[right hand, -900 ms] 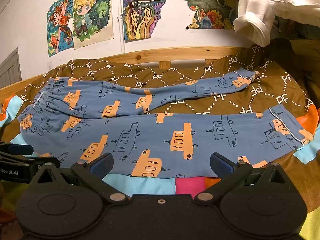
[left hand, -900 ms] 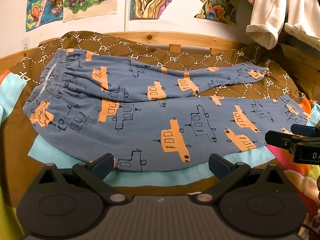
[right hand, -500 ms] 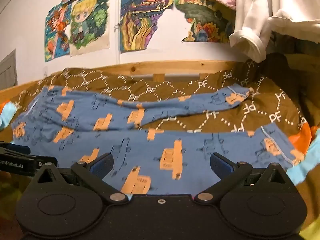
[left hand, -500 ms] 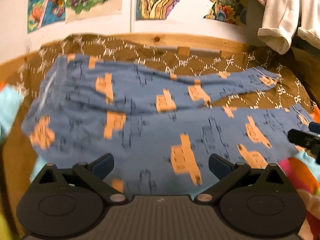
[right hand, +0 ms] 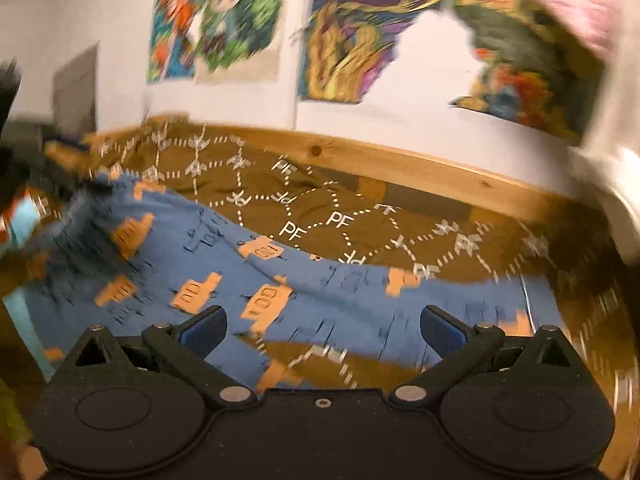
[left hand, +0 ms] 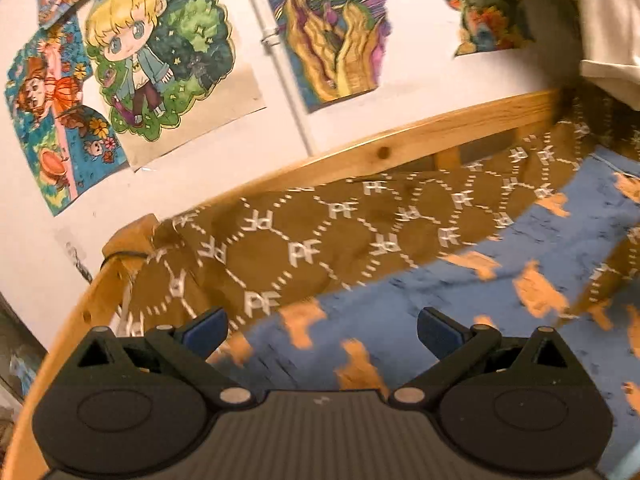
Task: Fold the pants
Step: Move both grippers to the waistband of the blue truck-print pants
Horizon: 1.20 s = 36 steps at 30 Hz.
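The blue pants with orange and dark boat prints (left hand: 460,300) lie spread on a brown patterned bedspread (left hand: 320,240). My left gripper (left hand: 320,332) is open and empty, low over the pants near their far left end. In the right wrist view the pants (right hand: 208,264) stretch from left to right, motion-blurred. My right gripper (right hand: 322,330) is open and empty, just above the far leg of the pants.
A wooden bed rail (left hand: 400,148) runs along the far side, against a white wall with colourful posters (left hand: 160,52). A white garment (right hand: 616,128) hangs at the upper right. The brown bedspread (right hand: 360,216) lies between pants and rail.
Both grippers have moved forward over the pants toward the far side of the bed. The left view has swung left toward the bed's corner. Both stay open.
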{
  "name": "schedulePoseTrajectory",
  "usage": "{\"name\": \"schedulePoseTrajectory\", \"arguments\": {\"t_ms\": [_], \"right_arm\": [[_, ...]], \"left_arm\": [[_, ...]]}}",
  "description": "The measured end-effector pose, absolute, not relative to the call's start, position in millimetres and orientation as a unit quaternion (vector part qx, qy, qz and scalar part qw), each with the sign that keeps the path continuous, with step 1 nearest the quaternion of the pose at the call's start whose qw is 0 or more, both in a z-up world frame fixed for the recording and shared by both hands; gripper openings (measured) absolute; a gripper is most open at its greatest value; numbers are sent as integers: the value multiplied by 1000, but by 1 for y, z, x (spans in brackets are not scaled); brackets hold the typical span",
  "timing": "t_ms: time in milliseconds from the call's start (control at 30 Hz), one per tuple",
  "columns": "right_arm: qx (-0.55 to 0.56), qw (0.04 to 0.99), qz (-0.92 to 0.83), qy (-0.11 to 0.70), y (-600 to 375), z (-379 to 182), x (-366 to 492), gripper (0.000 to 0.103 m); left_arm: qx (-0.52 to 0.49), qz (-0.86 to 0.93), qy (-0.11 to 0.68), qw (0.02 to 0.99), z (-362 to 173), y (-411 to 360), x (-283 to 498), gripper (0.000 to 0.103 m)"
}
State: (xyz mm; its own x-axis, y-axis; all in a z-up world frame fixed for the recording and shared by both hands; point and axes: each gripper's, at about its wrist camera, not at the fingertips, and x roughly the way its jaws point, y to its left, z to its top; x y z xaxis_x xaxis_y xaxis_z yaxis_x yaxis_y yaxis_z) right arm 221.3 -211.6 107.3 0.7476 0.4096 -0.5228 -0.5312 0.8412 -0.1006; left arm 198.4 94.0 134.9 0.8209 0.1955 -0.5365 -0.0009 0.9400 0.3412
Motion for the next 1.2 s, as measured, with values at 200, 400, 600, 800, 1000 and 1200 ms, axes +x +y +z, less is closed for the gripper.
{"name": "schedulePoseTrajectory", "arguments": {"t_ms": [200,400,600,800,1000,1200], "right_arm": [[-167,886,319,291,-175,101,334,102],[-157,861,357,326,-140,90,420,92],[-203,813,392,379,-120,61,455,75],[-239,779,409,411,-115,38,461,54],[-248,777,404,414,-115,30,454,45],[-259,782,392,410,-112,27,448,29]], "left_arm": [[151,31,331,931,130,146,252,102],[137,-9,355,925,121,164,285,82],[161,-75,415,892,100,158,304,50],[160,-50,449,877,87,161,317,38],[151,-42,457,876,93,163,319,37],[132,-41,459,878,100,174,314,49]]}}
